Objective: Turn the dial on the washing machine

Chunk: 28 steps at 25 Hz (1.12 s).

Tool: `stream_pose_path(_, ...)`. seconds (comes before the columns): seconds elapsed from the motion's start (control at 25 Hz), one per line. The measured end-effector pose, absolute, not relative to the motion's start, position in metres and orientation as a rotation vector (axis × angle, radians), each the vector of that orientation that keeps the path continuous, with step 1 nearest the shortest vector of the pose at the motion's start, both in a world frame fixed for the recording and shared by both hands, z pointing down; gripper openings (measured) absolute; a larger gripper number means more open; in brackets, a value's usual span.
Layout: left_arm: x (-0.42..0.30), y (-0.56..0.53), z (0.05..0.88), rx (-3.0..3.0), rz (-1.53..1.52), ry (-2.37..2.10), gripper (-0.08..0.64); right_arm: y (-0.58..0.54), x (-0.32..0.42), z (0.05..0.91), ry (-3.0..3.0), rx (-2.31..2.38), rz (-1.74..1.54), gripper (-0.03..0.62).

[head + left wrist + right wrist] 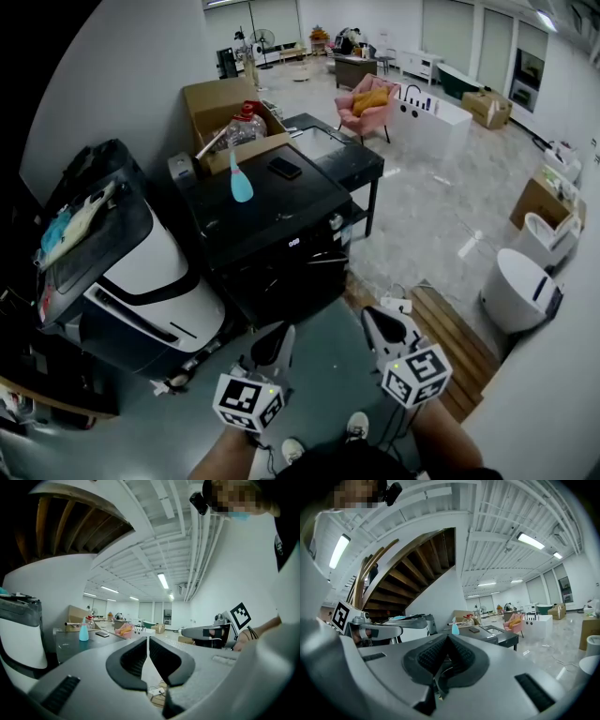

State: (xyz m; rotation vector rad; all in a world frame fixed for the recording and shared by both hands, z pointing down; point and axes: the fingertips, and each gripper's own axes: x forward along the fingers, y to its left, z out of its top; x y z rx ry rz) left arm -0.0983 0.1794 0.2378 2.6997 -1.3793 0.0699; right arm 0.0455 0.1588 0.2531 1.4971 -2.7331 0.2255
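Note:
A black washing machine (267,230) stands in the middle of the head view, with a small lit display (293,242) on its front edge and a small round knob (336,222) at its right corner. Both grippers hang level in front of it, well short of it. My left gripper (280,335) is shut with nothing between its jaws, which meet in the left gripper view (148,641). My right gripper (376,319) is also shut and empty, its pads pressed together in the right gripper view (446,640). Neither touches the machine.
On the machine's lid lie a blue bottle (241,182) and a phone (284,168). A cardboard box (225,117) sits behind them. A white and black appliance (131,281) stands at the left, a black table (342,159) behind, and wooden boards (450,333) on the floor at the right.

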Motion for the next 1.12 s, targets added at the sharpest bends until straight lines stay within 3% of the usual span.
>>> stream_pose_path(0.12, -0.081, 0.169, 0.241, 2.697, 0.070, -1.376, 0.004, 0.149, 0.059, 0.255, -2.764, 1.463, 0.224, 0.066)
stream_pose_path(0.24, -0.064, 0.159, 0.243, 2.678, 0.074, -1.397, 0.124, 0.142, 0.073, 0.258, -2.782, 1.426, 0.224, 0.126)
stream_pose_path(0.36, -0.046, 0.152, 0.245, 2.666, 0.075, -1.417, 0.140, 0.136, 0.087, 0.259, -2.796, 1.393, 0.201, 0.155)
stream_pose_path(0.52, -0.026, 0.145, 0.248, 2.660, 0.080, -1.442, 0.173, 0.129, 0.107, 0.261, -2.804, 1.361, 0.189, 0.181)
stream_pose_path(1.12, -0.011, 0.112, 0.247, 2.647, 0.105, -1.473, 0.184, 0.083, 0.118, 0.260, -2.824, 1.334, 0.190, 0.219)
